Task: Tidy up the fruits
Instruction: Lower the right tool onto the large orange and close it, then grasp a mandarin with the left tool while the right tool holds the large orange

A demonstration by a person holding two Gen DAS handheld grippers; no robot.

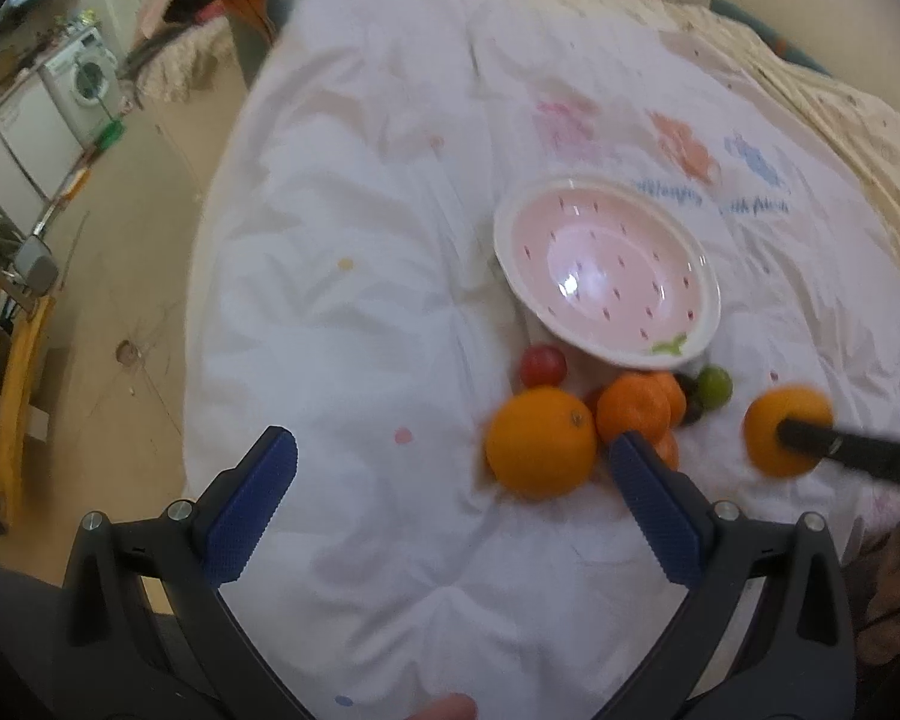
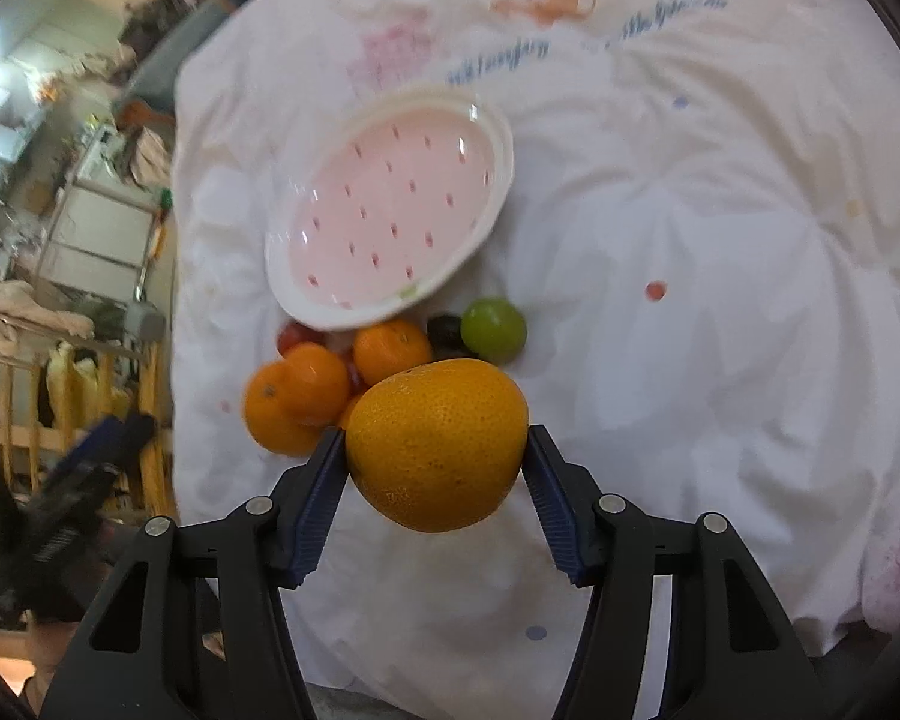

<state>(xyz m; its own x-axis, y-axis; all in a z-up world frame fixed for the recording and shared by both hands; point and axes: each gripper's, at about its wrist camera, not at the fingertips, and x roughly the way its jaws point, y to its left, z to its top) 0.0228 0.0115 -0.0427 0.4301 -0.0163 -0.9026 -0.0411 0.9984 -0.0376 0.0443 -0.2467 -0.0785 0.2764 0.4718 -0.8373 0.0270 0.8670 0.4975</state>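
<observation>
Two grippers worked over a white quilt printed with faint coloured figures, where we had a pink, seed-speckled plate lying tilted beside a cluster of fruit. Our right gripper pinched a large orange between its blue pads, holding it clear of the bedding and just in front of the pile. Our left gripper hovered with its jaws spread wide and nothing between them, a second big orange lying on the quilt just beyond its fingertips. Behind that orange, at the plate's near edge, sat smaller mandarins, a red fruit, a green one and a dark one we could barely make out. No fruit lay on the plate.
</observation>
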